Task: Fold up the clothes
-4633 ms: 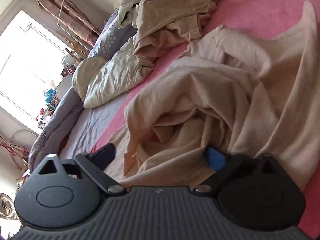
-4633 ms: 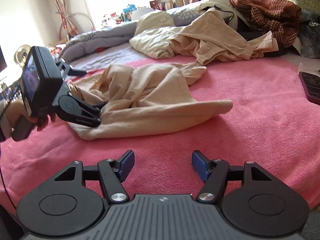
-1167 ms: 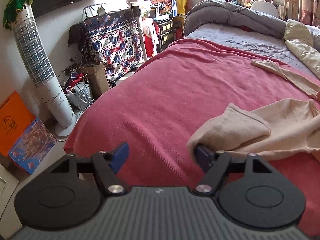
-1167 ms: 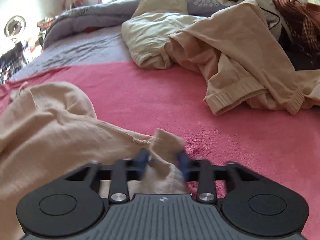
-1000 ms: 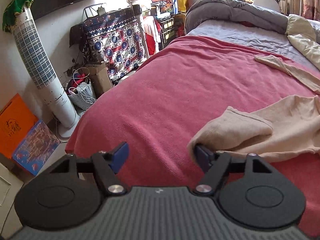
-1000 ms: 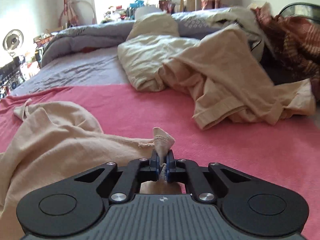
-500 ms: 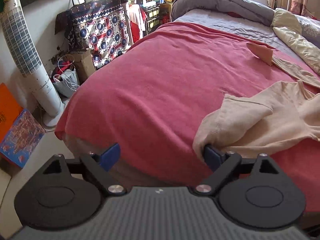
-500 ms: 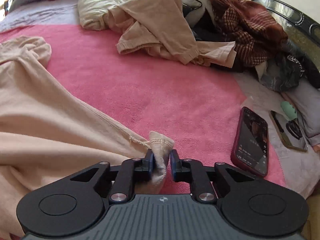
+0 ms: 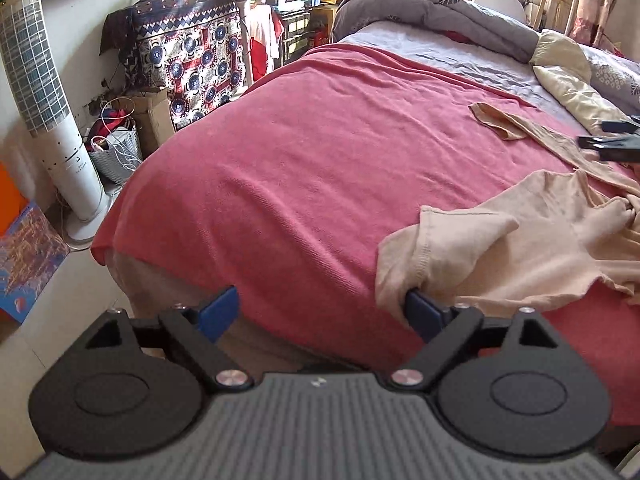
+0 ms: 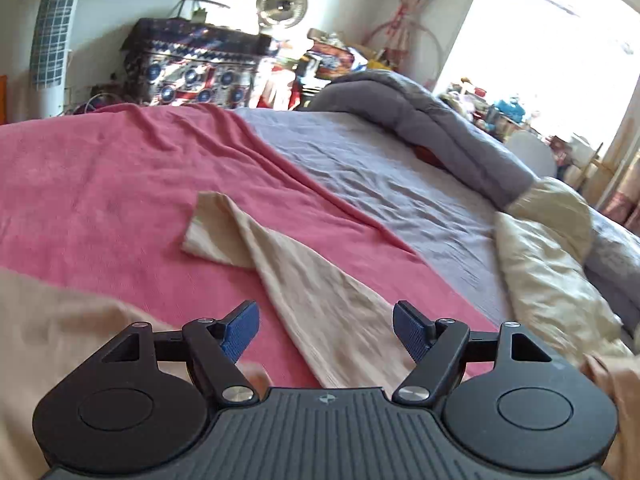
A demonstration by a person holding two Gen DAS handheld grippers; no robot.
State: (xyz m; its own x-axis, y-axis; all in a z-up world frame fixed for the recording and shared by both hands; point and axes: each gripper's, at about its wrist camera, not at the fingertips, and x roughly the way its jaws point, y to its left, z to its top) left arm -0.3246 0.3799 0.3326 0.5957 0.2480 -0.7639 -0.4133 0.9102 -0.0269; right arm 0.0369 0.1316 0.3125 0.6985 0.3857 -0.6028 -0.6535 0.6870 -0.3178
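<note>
Nearest the red blanket's (image 9: 320,168) front edge: left tongs (image 9: 320,312) spread wide, one blue pad tucked under the cuff of the beige long-sleeved knit top (image 9: 500,248), not pinching it. Further in on the red blanket: right tongs (image 10: 325,326) opening over the far sleeve (image 10: 280,256), hem corner already let go, nothing gripped. Top now laid out roughly flat, sleeves probably next. Beyond the red blanket: plenty of bare room, then grey sheet (image 10: 380,176) and rolled grey duvet (image 10: 420,120).
</note>
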